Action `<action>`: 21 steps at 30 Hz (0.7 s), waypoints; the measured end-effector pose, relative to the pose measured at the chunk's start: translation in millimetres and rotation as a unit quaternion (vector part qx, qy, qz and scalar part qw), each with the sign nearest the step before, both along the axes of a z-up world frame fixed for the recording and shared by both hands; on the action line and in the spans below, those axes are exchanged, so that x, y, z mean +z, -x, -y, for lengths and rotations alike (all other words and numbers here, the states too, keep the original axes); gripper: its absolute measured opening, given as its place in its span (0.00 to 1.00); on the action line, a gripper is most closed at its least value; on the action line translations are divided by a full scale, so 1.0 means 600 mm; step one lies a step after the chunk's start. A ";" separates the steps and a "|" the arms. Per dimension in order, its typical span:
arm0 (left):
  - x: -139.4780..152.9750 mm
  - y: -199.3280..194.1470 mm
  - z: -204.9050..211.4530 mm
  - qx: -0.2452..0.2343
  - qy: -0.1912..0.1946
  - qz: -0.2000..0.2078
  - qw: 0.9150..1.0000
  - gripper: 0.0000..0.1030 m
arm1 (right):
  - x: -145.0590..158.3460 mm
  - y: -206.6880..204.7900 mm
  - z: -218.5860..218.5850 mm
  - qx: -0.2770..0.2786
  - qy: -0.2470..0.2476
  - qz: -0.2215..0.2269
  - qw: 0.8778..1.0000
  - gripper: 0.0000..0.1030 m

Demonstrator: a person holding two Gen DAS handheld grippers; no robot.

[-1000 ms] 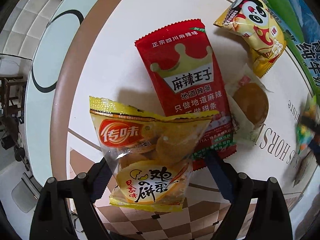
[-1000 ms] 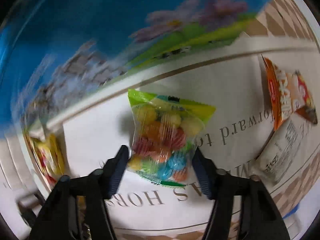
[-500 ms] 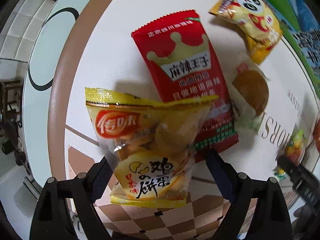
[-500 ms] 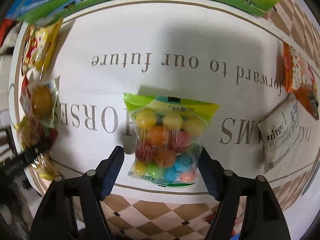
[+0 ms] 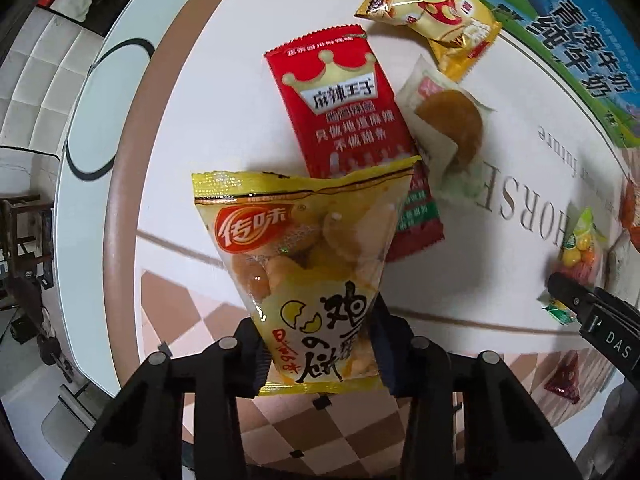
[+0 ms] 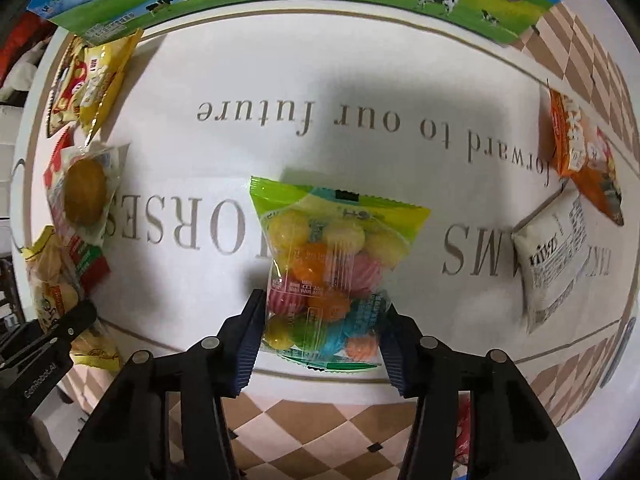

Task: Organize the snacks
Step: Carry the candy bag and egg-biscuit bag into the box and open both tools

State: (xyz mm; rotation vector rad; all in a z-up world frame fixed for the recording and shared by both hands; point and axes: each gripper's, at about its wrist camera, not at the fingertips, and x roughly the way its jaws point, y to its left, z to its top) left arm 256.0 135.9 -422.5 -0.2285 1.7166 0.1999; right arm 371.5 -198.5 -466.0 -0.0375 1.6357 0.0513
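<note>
Left wrist view: left gripper [image 5: 318,344], jaws just closed in, pinches yellow egg-biscuit bag [image 5: 304,272], overlapping the red spicy-strip pack [image 5: 344,120] on the table [image 5: 224,92].

Right wrist view: right gripper [image 6: 322,340], jaws just narrowed, clamps candy bag [image 6: 326,276], w/ white packet [image 6: 554,264] well to its right.

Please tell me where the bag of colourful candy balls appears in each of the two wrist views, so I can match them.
Left wrist view: candy bag at the far right edge, partly behind the right tongs.
Right wrist view: candy bag at centre, between the tongs' pads.
Shared landmark: the round brown cake packet.
</note>
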 end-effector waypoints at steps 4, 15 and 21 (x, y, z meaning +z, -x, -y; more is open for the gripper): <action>0.017 0.024 0.007 0.001 0.011 0.003 1.000 0.37 | 0.010 0.001 0.010 -0.002 -0.027 -0.004 1.000 0.51; 0.203 -0.031 0.082 -0.042 0.079 0.098 0.991 0.37 | 0.159 0.034 0.035 0.016 -0.109 0.022 0.994 0.51; 0.324 -0.183 0.116 -0.097 0.109 0.177 0.973 0.37 | 0.288 -0.013 0.015 0.020 -0.147 0.093 0.985 0.50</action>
